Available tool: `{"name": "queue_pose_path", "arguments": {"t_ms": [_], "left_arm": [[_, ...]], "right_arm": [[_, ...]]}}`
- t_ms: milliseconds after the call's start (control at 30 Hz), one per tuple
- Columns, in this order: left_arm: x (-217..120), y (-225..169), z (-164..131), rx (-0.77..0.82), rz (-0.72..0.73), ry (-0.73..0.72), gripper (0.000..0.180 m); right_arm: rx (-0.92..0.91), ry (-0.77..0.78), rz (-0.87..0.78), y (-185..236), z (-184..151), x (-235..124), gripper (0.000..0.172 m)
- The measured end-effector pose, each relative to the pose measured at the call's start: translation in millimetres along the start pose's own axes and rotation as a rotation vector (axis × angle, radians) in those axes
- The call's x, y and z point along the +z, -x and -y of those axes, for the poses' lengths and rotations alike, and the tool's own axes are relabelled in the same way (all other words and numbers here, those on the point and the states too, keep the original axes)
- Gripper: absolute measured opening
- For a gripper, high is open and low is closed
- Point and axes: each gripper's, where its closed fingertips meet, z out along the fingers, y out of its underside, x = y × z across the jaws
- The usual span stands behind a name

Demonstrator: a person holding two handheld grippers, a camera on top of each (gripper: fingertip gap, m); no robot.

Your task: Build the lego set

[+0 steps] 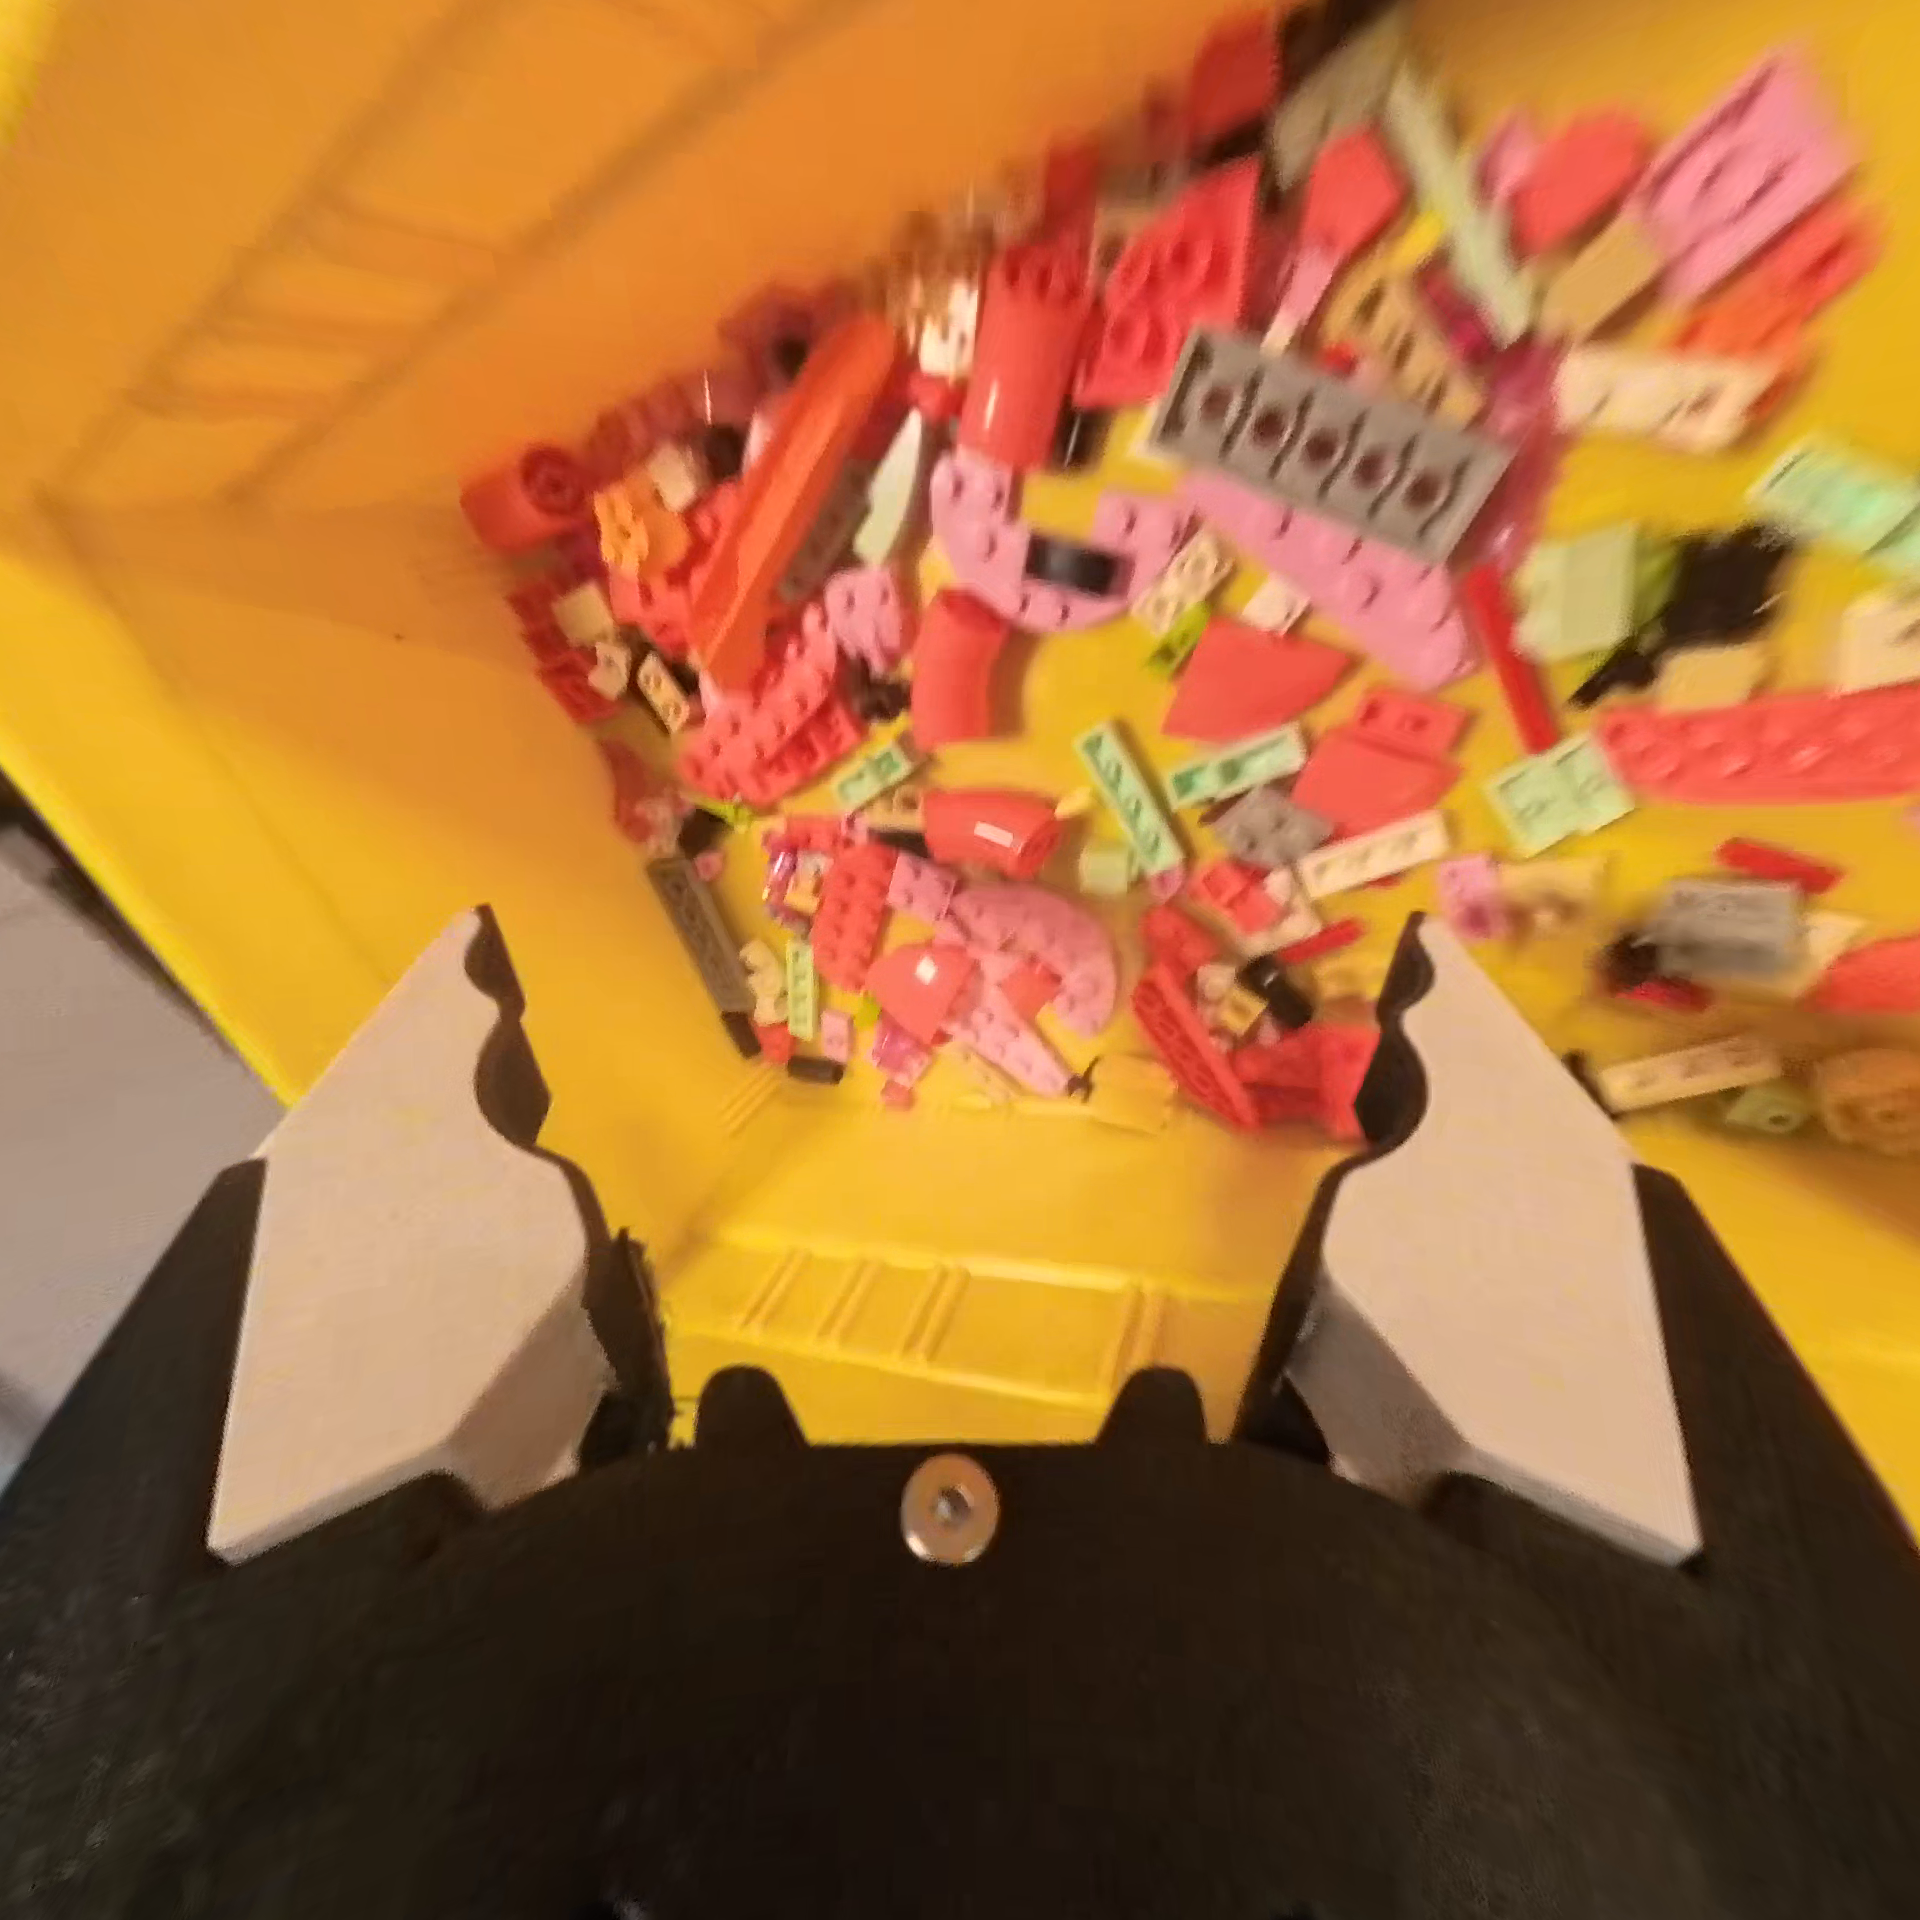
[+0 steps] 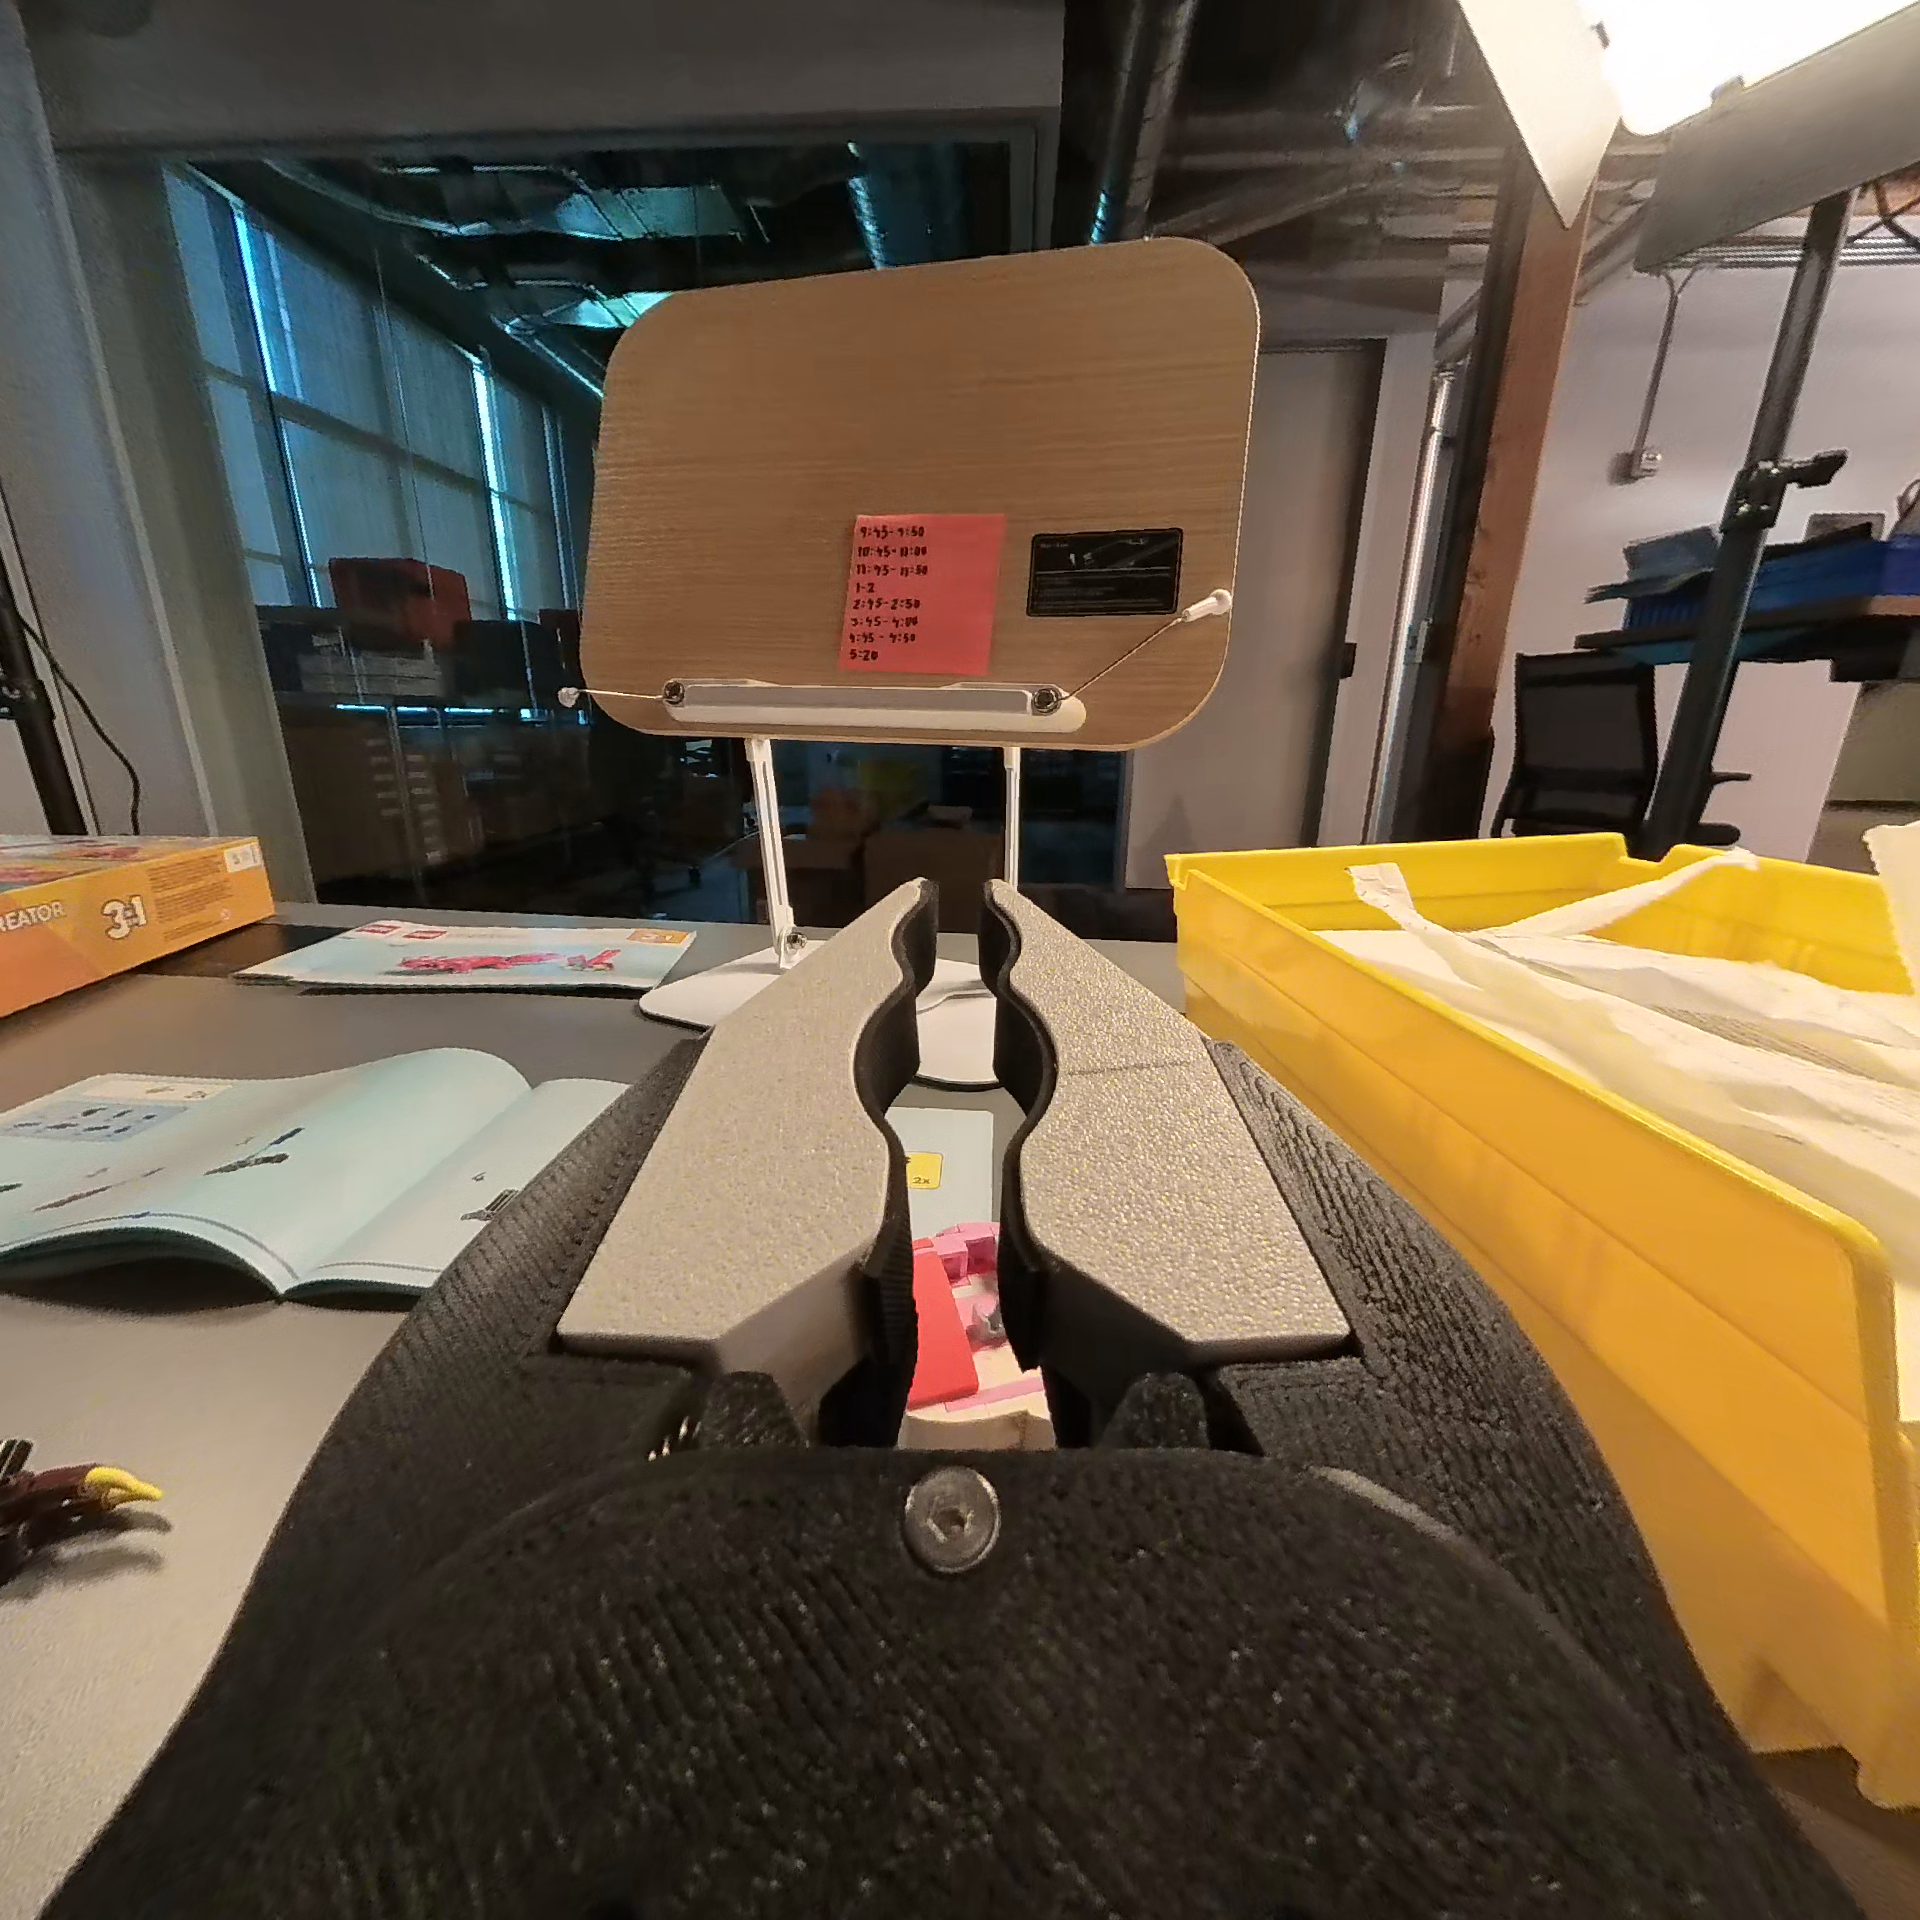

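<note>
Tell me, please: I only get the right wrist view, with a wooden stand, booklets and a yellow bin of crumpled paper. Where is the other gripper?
Observer: The left gripper points down into a yellow bin, out of your sight.
Operator: Is there paper in that one too?
Observer: None that I can see. Loose toy bricks are heaped on its floor, mostly red and pink, with some mint green and a long grey plate.
Operator: Has it picked one up?
Observer: No. Its fingers stand wide apart with no brick between the pads. The picture is blurred.
</note>
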Motion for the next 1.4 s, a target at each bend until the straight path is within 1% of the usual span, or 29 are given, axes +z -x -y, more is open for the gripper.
{"name": "queue_pose_path", "arguments": {"t_ms": [100, 167, 233, 300, 367, 500, 633, 700, 767, 833, 933, 1000, 1067, 1167, 1200, 1233, 1267, 1300, 1400], "left_arm": [[-5.7, -10.2, 27.8, -0.083, -0.097, -0.141, 0.156], [-6.7, -13.4, 42.9, -0.158, -0.132, -0.200, 0.152], [-3.5, -21.1, 52.1, -0.194, -0.181, -0.218, 0.153], [1.0, -28.4, 57.6, -0.193, -0.208, -0.219, 0.154], [6.5, -34.7, 58.5, -0.178, -0.218, -0.197, 0.155], [15.6, -33.2, 51.7, -0.150, -0.169, -0.142, 0.155], [22.0, -4.3, 29.3, -0.183, -0.027, -0.049, 0.157], [23.9, 8.3, 18.6, -0.237, 0.000, -0.021, 0.157], [23.6, 20.4, 13.4, -0.288, 0.023, -0.031, 0.157], [18.4, 23.0, 20.9, -0.333, -0.011, -0.102, 0.156], [6.3, 10.3, 44.6, -0.381, -0.145, -0.231, 0.155], [3.2, 1.0, 58.1, -0.379, -0.206, -0.279, 0.155], [7.2, -9.3, 66.1, -0.359, -0.247, -0.277, 0.156], [15.6, -14.3, 73.0, -0.317, -0.230, -0.260, 0.155], [17.7, -14.5, 74.6, -0.303, -0.220, -0.258, 0.152], [18.7, -17.0, 75.9, -0.282, -0.226, -0.257, 0.143], [17.7, -22.0, 77.6, -0.241, -0.248, -0.266, 0.119], [16.3, -26.1, 78.7, -0.203, -0.265, -0.278, 0.102], [13.8, -29.6, 77.3, -0.183, -0.297, -0.277, 0.075]], "right_arm": [[0.000, 0.000, 0.000, 0.2, 0.1, 0.0, 0.006], [-0.001, 0.000, 0.000, 0.3, 0.0, -0.1, 0.006], [-0.003, 0.000, 0.000, 0.4, 0.1, -0.1, 0.006], [-0.008, 0.001, 0.002, 1.2, 0.0, 0.1, 0.005], [-0.019, 0.004, 0.007, 2.8, -0.4, 0.6, 0.006], [-0.039, 0.009, 0.015, 5.7, -0.9, 1.2, 0.005], [-0.040, 0.009, 0.016, 5.9, -0.9, 1.3, 0.005], [-0.038, 0.009, 0.015, 5.7, -0.9, 1.3, 0.005], [-0.039, 0.009, 0.016, 5.9, -0.8, 1.2, 0.005], [-0.041, 0.008, 0.019, 6.4, -0.7, 1.1, 0.005], [-0.042, 0.007, 0.020, 6.7, -0.6, 1.0, 0.005], [-0.042, 0.006, 0.020, 6.7, -0.5, 0.9, 0.005], [-0.042, 0.006, 0.020, 6.6, -0.4, 0.8, 0.006], [-0.043, 0.005, 0.018, 6.3, -0.3, 0.7, 0.005], [-0.043, 0.005, 0.018, 6.4, -0.3, 0.8, 0.005], [-0.043, 0.006, 0.018, 6.4, -0.4, 0.7, 0.005], [-0.042, 0.007, 0.018, 6.4, -0.6, 0.8, 0.005], [-0.038, 0.010, 0.020, 6.7, -0.9, 0.9, 0.005], [-0.024, 0.019, 0.027, 7.6, -1.9, 1.3, 0.006]]}}
